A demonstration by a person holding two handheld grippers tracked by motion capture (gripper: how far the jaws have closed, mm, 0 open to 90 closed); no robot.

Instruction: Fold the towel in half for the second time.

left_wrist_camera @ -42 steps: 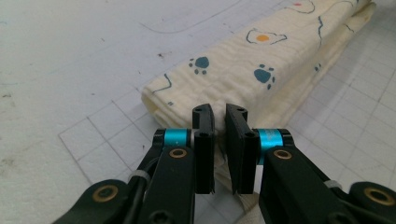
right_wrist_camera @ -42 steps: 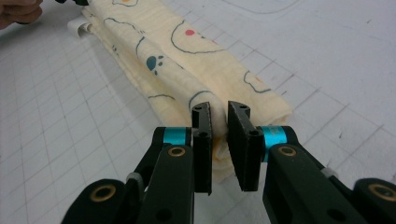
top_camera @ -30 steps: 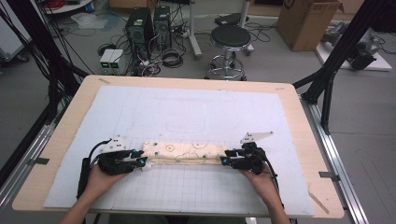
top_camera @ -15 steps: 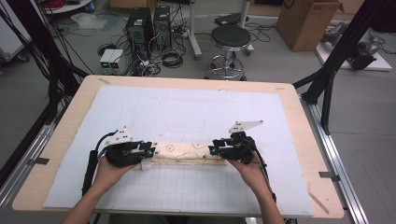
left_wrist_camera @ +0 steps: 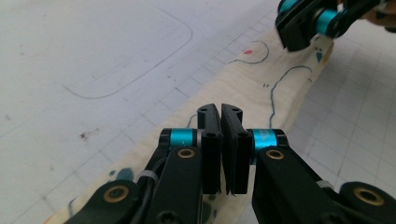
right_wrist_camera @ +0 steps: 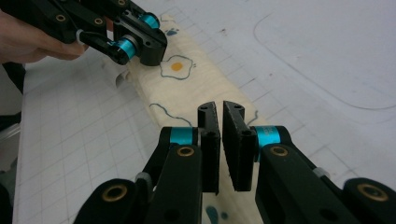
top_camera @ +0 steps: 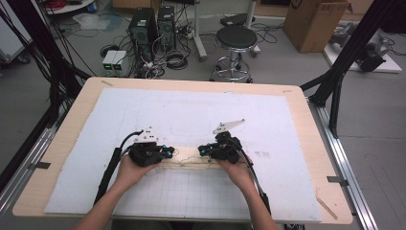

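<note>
Near the tabletop's (top_camera: 297, 103) front edge, the left gripper (left_wrist_camera: 221, 112) and right gripper (right_wrist_camera: 221, 108) each clench an end of the folded printed cloth (top_camera: 187, 159).

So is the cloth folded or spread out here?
Folded. The cloth lies as a narrow strip on the mat, between the left gripper and right gripper.

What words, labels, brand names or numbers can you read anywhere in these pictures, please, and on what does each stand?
No text can be read.
Cardboard box on the floor: a dark mark near its top edge, too blurred to read.
Cream cloth strip: drawn pictures only, a fried egg and blue outlines, no letters.
White mat: a printed grid and drawn outlines, no readable numbers.
Each hand-held gripper, left and right: no lettering visible.
</note>
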